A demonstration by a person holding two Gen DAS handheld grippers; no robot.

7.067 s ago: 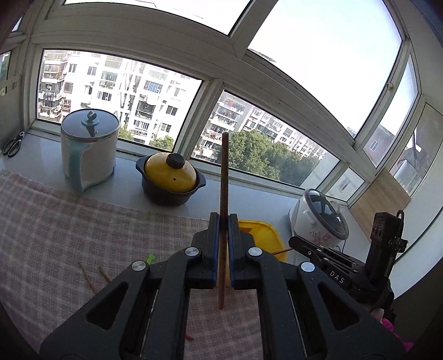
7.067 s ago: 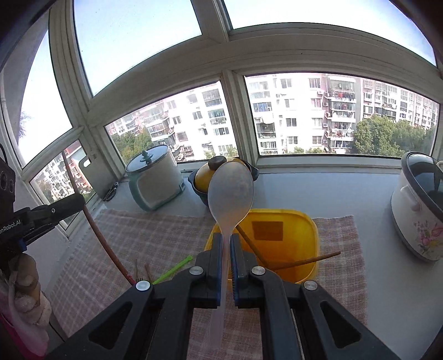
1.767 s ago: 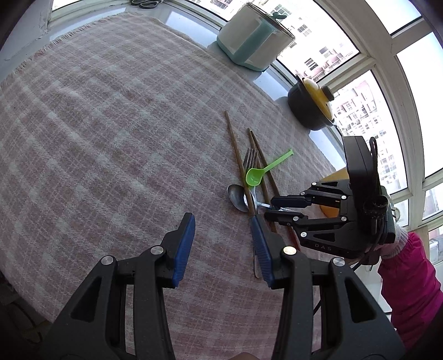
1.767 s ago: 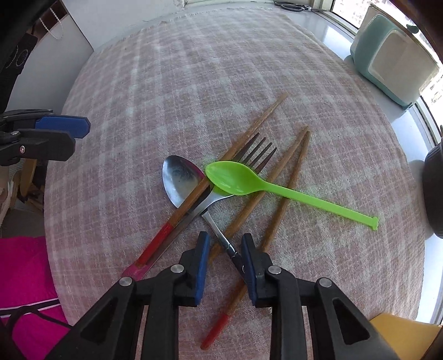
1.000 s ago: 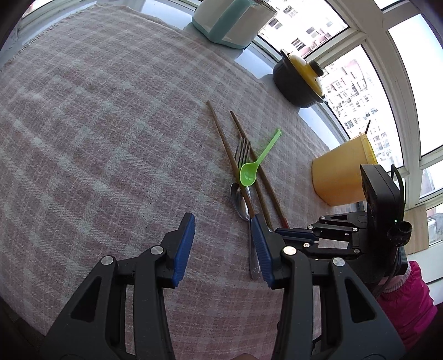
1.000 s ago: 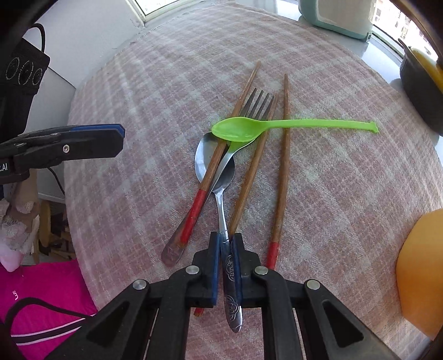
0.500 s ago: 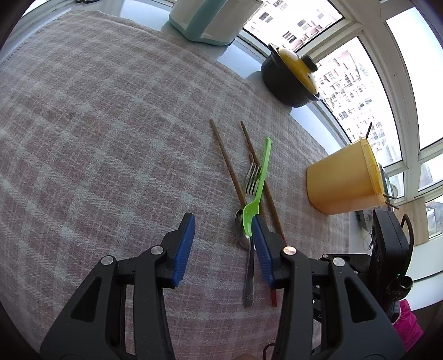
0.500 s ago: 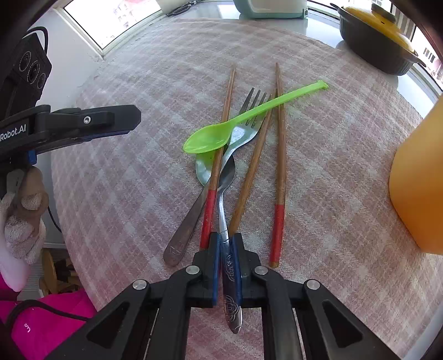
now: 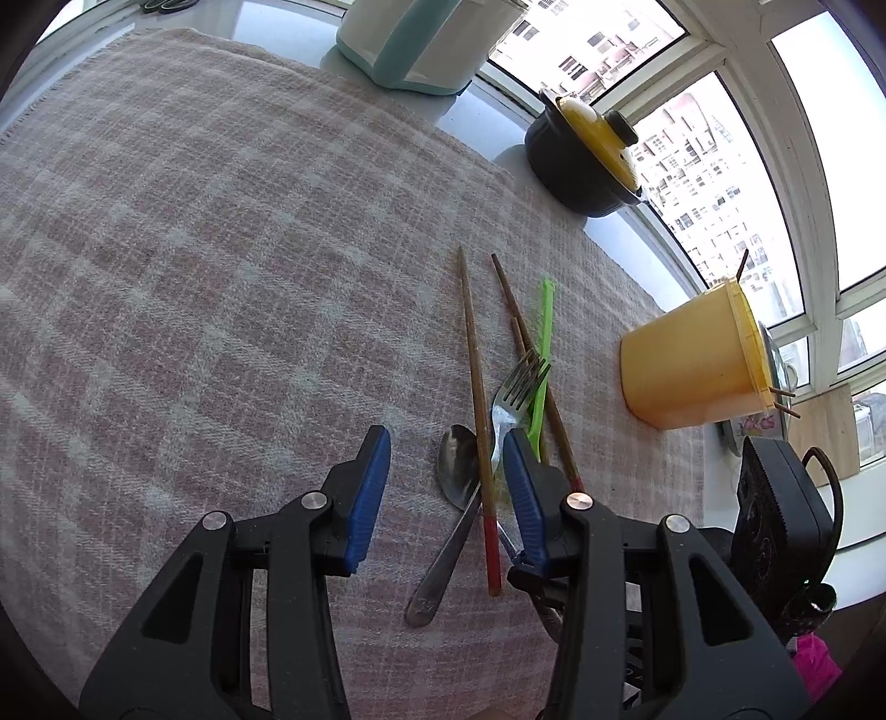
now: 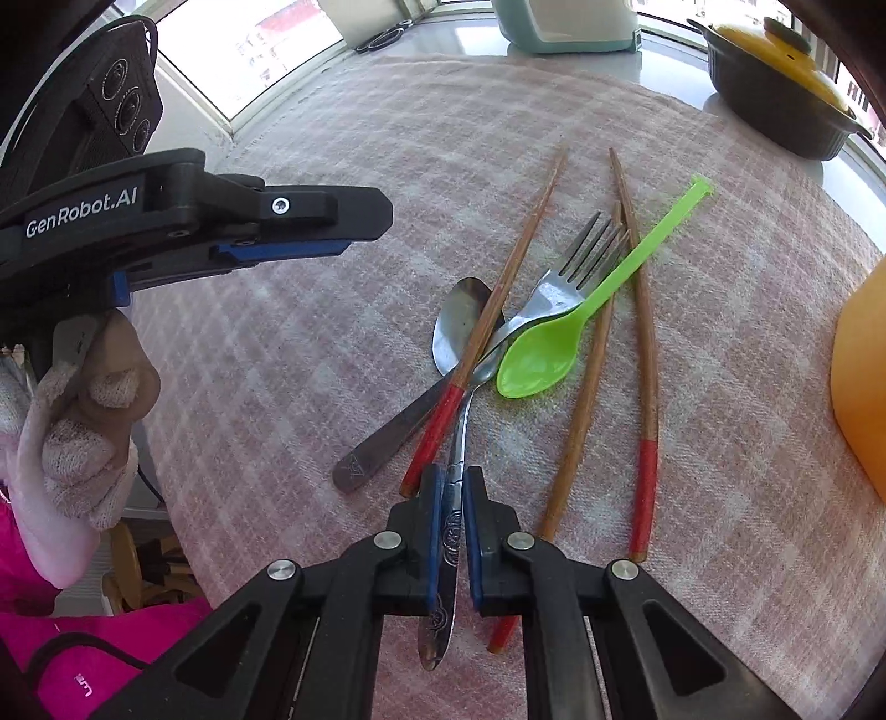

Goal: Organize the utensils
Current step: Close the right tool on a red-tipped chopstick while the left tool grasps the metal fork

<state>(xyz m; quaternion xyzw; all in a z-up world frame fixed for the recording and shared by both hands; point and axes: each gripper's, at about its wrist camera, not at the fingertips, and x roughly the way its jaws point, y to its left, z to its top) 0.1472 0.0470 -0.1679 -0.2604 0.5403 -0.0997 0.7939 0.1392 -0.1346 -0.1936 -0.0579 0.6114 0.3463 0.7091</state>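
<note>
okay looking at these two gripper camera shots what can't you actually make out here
- Inside of the yellow bin: left wrist view shows only its outer wall; right wrist view cuts it at the edge.
- Right gripper, shut on the fork: in the left wrist view, mostly hidden behind the left gripper.
- Third chopstick: its red end is hidden under the right gripper.
- Teal-and-white appliance: top cut off in both views.
</note>
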